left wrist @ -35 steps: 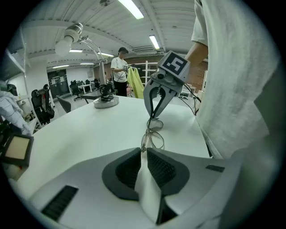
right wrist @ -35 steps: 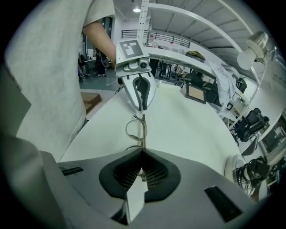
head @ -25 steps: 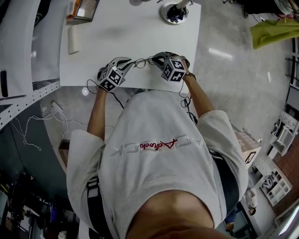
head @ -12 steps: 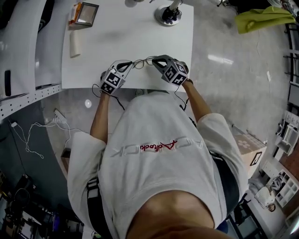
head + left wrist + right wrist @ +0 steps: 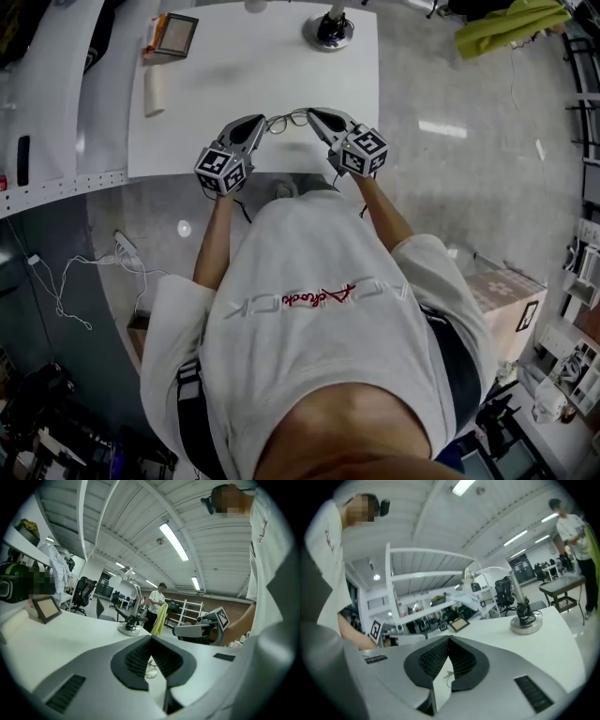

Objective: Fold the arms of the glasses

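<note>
Thin wire-framed glasses (image 5: 287, 119) sit just over the white table (image 5: 234, 66) near its front edge, stretched between my two grippers. My left gripper (image 5: 263, 122) is shut at the glasses' left end, and my right gripper (image 5: 312, 113) is shut at their right end. In the left gripper view the jaws (image 5: 151, 638) meet at the tips, with a bit of the glasses' wire (image 5: 149, 666) in the gap below. The right gripper view shows the same: jaws (image 5: 449, 640) together, the glasses' wire (image 5: 448, 674) behind them. Which part of the frame each grips is hidden.
A framed picture (image 5: 173, 33) and a white roll (image 5: 152, 91) lie at the table's far left. A round lamp base (image 5: 328, 28) stands at the far edge. A yellow-green cloth (image 5: 506, 28) lies beyond the table on the right. A person (image 5: 157, 602) stands far off.
The head view has shifted, so the table sits higher and further left. Both grippers stay at the ends of the glasses, with their marker cubes a little further apart.
</note>
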`<state>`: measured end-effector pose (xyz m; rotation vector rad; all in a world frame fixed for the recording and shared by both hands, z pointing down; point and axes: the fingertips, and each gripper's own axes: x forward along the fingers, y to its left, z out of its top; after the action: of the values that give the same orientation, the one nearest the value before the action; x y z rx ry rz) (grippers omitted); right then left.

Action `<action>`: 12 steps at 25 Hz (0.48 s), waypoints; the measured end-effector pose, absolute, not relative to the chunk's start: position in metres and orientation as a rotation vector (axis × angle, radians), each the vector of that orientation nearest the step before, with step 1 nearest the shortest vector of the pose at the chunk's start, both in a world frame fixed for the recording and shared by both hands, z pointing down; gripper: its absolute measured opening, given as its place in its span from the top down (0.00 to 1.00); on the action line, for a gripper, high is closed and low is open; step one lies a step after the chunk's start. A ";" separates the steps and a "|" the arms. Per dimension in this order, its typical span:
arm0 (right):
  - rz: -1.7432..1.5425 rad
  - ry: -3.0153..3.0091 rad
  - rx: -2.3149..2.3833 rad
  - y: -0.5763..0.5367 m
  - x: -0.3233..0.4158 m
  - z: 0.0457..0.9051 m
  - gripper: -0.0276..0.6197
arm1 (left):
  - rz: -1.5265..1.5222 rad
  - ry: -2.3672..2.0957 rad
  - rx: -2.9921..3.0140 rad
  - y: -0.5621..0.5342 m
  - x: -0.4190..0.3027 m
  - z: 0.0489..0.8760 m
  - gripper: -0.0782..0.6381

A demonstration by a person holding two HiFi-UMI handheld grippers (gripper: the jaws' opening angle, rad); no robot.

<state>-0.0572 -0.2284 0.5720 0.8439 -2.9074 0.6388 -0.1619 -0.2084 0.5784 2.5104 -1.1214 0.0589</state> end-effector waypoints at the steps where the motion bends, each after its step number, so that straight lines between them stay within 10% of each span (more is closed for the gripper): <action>1: 0.699 -2.957 0.900 -0.228 -0.052 0.563 0.94 | 0.035 -1.130 2.511 -0.205 -0.159 0.573 0.85; 12: 0.508 -2.912 1.021 -0.177 -0.034 0.554 0.94 | -0.084 -1.126 2.485 -0.163 -0.129 0.565 0.85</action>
<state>-0.0339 -0.1775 0.5544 1.0211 -2.9115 0.5076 -0.1294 -0.1630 0.5649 2.4847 -1.1261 -0.0836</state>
